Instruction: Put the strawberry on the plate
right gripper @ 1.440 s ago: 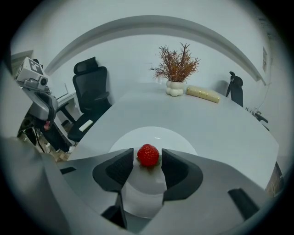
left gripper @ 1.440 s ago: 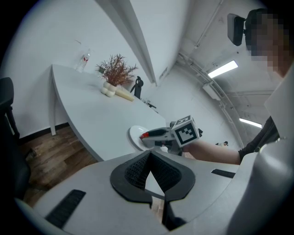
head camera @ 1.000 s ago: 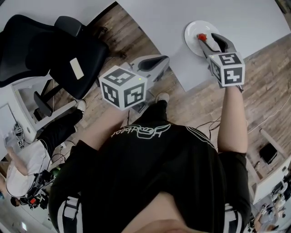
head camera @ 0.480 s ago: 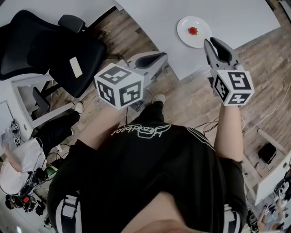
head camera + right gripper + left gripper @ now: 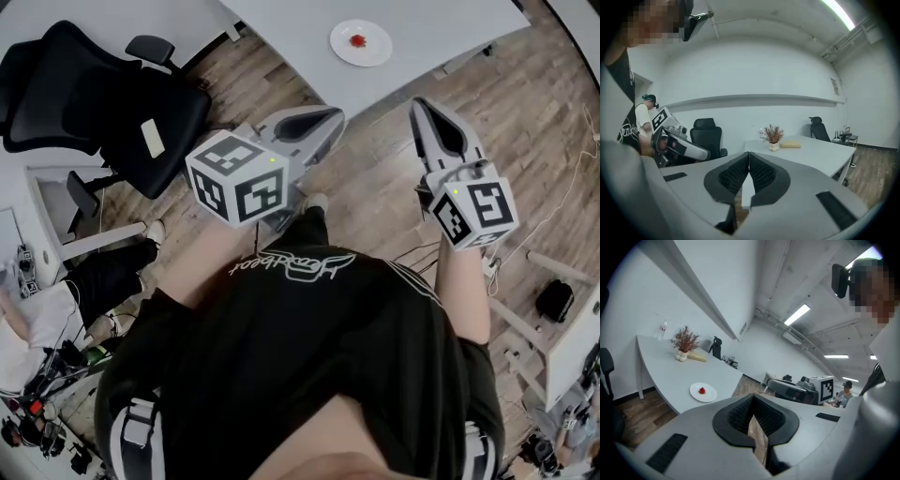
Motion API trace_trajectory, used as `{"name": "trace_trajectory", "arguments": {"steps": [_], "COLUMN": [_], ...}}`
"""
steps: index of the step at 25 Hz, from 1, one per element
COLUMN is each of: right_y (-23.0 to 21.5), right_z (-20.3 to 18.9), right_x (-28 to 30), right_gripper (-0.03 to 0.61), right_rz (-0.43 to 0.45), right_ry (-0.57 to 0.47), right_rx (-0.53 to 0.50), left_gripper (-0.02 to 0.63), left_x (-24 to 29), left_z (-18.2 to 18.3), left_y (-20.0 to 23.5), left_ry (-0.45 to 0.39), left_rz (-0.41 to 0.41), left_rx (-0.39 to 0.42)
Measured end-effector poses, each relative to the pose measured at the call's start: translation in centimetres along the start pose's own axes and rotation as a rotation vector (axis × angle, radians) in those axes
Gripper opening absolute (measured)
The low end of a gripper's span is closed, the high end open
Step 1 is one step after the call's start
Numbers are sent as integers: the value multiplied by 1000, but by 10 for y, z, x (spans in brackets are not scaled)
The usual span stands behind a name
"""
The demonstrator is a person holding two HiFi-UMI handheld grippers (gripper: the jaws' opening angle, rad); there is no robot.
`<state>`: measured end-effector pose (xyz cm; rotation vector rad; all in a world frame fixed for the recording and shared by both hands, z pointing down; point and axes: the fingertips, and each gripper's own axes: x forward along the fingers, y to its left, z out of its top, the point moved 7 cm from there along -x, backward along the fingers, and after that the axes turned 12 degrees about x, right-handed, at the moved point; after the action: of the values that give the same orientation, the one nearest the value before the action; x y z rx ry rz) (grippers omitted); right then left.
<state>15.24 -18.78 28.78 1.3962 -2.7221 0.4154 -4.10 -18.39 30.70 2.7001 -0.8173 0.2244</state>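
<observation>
The red strawberry point(image 5: 357, 40) lies on the round white plate point(image 5: 375, 52) near the edge of the white table point(image 5: 441, 23), far ahead of both grippers. The left gripper view also shows the strawberry point(image 5: 701, 390) resting on the plate point(image 5: 710, 395). My left gripper point(image 5: 323, 117) is held over the wooden floor with its jaws shut and empty. My right gripper point(image 5: 419, 105) hovers over the floor too, well short of the table, shut with nothing between its pads. In their own views the left gripper point(image 5: 752, 416) and right gripper point(image 5: 749, 161) both show closed jaws.
A black office chair point(image 5: 103, 103) stands at the left on the wood floor point(image 5: 525, 122). A dried plant in a vase point(image 5: 683, 344) and a yellowish object point(image 5: 697, 357) sit farther along the table. Another person point(image 5: 28, 328) is at the lower left, with cables and boxes around.
The right gripper drew back from the plate and its jaws closed empty, leaving the strawberry on the plate. Both grippers and the person moved away from the table.
</observation>
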Motion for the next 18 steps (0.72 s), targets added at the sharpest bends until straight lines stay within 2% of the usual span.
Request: {"name": "trace_trajectory", "arguments": {"steps": [9,13,18], "right_y": [51,76,100], "right_z": [-10,-20,-35], "right_x": [-118,-165,-204], "right_gripper": [9,9,9], "right_rz": [52,129,160], "right_ry": [-19,-18,7], "right_rx": [-15,26,23], "left_gripper": [7,8,7], "left_x": [-28,-41,-61], "left_z": [0,-9,-21], "left_y": [-109,-154,-197], "left_ry": [-54,-52,-46], "left_rz": [-35,-27,-29], "left_rx": [101,164,199]}}
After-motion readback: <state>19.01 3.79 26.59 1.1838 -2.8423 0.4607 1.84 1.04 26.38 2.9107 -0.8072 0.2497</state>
